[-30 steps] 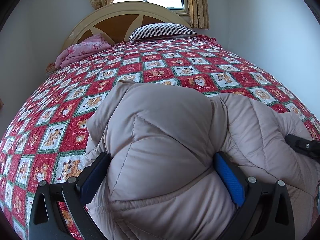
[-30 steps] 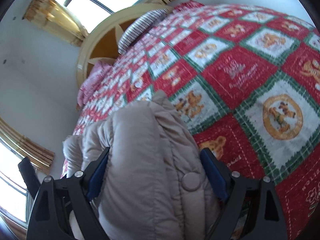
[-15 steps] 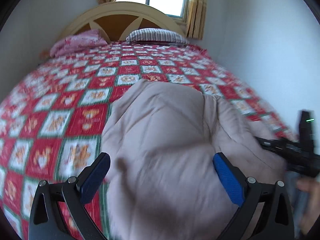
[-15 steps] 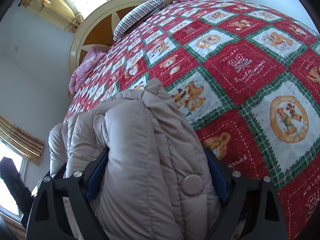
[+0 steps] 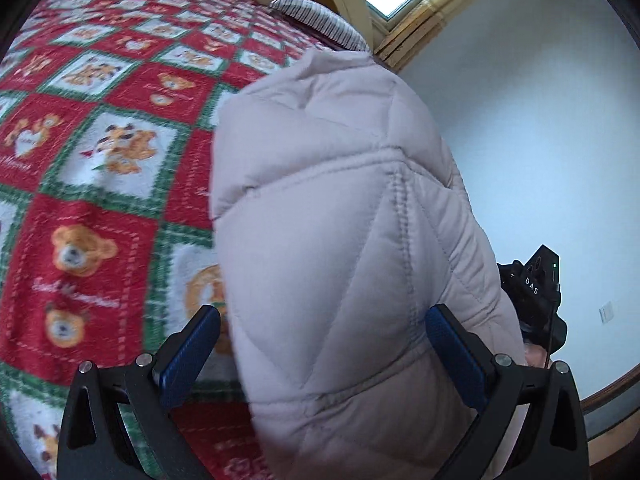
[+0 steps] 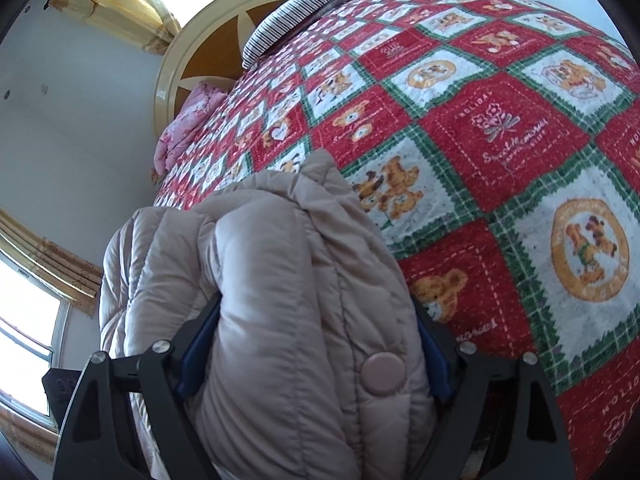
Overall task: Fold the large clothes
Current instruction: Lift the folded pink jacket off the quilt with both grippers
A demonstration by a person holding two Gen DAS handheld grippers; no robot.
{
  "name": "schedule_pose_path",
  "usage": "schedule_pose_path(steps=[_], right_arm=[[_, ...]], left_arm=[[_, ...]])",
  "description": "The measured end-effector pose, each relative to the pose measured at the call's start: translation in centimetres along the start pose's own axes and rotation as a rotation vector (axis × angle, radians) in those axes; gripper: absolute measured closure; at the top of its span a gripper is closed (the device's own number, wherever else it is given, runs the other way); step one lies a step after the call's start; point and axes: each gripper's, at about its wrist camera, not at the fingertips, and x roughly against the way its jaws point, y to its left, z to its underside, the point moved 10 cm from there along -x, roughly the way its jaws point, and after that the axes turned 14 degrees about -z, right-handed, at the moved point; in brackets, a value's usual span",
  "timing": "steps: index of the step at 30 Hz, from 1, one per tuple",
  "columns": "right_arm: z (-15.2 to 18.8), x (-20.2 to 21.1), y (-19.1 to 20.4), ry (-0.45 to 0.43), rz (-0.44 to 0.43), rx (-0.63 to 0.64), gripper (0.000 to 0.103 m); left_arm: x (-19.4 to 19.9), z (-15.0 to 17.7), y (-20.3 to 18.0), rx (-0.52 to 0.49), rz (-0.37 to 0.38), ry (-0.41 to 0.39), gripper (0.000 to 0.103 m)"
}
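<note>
- One beige padded jacket (image 5: 340,240) lay bundled on the bed's red bear-pattern blanket (image 5: 100,208), and both grippers were at it.
- Left gripper (image 5: 324,320) stood wide; the right pad touched the jacket, the left pad did not.
- Right gripper (image 6: 316,340) was closing, both pads pressed on the jacket fold.
- One striped pillow (image 6: 292,16) and one pink quilt (image 6: 188,124) lay by the headboard.
- Compared with one second before, the left view had rolled, and the right gripper's black body (image 5: 532,300) now showed beside the jacket.

You see a pale beige quilted jacket (image 5: 340,240), a red, white and green checked bear-print blanket (image 6: 500,128) at two o'clock, a black-and-white striped pillow (image 6: 288,12) at twelve, pink bedding (image 6: 188,120) at ten, blue finger pads (image 5: 188,356), yellow curtains (image 6: 116,8).
</note>
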Motion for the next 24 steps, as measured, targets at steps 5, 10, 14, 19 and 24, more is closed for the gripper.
schedule_pose_path(steps=[5, 10, 14, 19, 24], right_arm=[[0.0, -0.1, -0.1, 0.003, -0.025, -0.013, 0.020], [0.4, -0.2, 0.6, 0.036, -0.057, -0.005, 0.036], [1.0, 0.4, 1.2, 0.032, -0.073, 0.010, 0.048], [1.7, 1.4, 2.5, 0.009, -0.091, 0.047, 0.059], [2.9, 2.5, 4.1, 0.001, -0.096, 0.092, 0.064]], left_arm=[[-0.2, 0.1, -1.6, -0.046, 0.007, -0.010, 0.001], [1.1, 0.4, -3.1, -0.154, -0.034, -0.071, 0.010], [2.2, 0.6, -3.8, -0.210, -0.059, -0.110, 0.019], [4.4, 1.5, -4.5, -0.262, -0.085, -0.160, 0.024], [7.0, 1.9, -4.7, -0.289, -0.082, -0.199, 0.028]])
